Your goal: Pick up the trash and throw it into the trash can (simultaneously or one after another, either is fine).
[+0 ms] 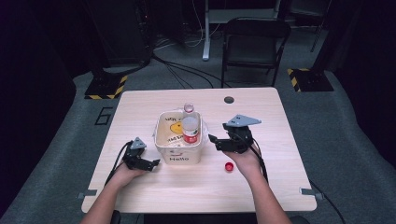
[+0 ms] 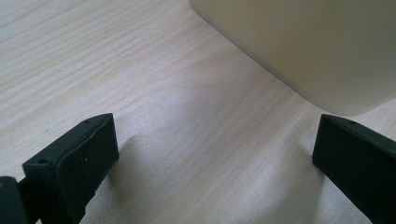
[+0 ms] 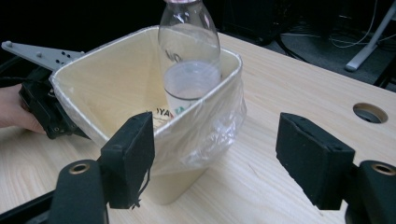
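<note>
A cream bin (image 1: 179, 156) marked "Hello" stands at the table's middle, lined with a clear plastic bag. A clear plastic bottle (image 1: 190, 128) with a red label leans inside it, uncapped. A small red cap (image 1: 229, 166) lies on the wood right of the bin, just in front of the right hand. My left gripper (image 1: 152, 163) rests low at the bin's near left corner, open and holding nothing; in the left gripper view the bin's wall (image 2: 303, 42) is just ahead of the gripper (image 2: 215, 140). My right gripper (image 1: 214, 140) hovers open beside the bin's right side, facing the bin (image 3: 112, 88) and bottle (image 3: 191, 60).
A round cable hole (image 1: 229, 99) sits near the table's far edge. A black folding chair (image 1: 254, 42) stands behind the table, with cables and striped stand bases (image 1: 106, 86) on the floor. Bare wood lies along the table's (image 1: 280, 186) near edge.
</note>
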`<state>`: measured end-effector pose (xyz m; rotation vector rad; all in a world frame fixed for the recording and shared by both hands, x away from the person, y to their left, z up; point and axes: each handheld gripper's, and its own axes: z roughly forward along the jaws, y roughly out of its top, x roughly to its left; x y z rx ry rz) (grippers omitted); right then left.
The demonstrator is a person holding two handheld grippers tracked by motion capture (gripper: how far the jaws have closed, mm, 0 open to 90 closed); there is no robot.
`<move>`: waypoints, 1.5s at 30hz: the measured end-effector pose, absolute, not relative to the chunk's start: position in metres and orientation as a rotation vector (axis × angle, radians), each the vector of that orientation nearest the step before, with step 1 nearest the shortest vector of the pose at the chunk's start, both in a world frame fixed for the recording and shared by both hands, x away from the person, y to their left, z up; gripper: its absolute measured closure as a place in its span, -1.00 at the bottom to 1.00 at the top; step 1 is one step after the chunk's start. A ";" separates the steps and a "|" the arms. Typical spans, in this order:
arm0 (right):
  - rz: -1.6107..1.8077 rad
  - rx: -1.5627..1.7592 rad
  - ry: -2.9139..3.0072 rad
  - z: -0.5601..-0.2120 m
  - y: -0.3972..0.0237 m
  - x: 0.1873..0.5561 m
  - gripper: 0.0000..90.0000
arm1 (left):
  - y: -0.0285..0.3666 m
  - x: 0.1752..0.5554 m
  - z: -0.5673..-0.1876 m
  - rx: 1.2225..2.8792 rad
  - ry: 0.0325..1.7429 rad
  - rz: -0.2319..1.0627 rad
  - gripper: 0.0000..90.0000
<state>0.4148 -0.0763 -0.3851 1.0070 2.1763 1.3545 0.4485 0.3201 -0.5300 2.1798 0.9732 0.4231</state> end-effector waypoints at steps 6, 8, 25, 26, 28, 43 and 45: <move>1.328 1.030 2.161 -0.394 -0.085 0.406 -0.37 | 0.320 0.448 -0.530 2.175 0.973 0.427 -1.00; 1.328 1.045 2.153 -0.397 -0.089 0.402 -0.36 | 0.320 0.448 -0.530 2.177 0.977 0.428 -1.00; 1.247 1.080 2.190 -0.432 -0.105 0.388 -0.24 | 0.319 0.448 -0.530 2.176 0.983 0.421 -1.00; 1.247 1.080 2.190 -0.432 -0.105 0.388 -0.24 | 0.319 0.448 -0.530 2.176 0.983 0.421 -1.00; 1.244 1.091 2.198 -0.436 -0.106 0.387 -0.23 | 0.320 0.448 -0.530 2.182 0.979 0.421 -1.00; 1.236 1.142 2.236 -0.464 -0.112 0.381 -0.02 | 0.319 0.447 -0.531 2.172 0.990 0.409 -1.00; 1.220 1.145 2.254 -0.471 -0.112 0.381 0.05 | 0.319 0.447 -0.531 2.173 0.989 0.410 -1.00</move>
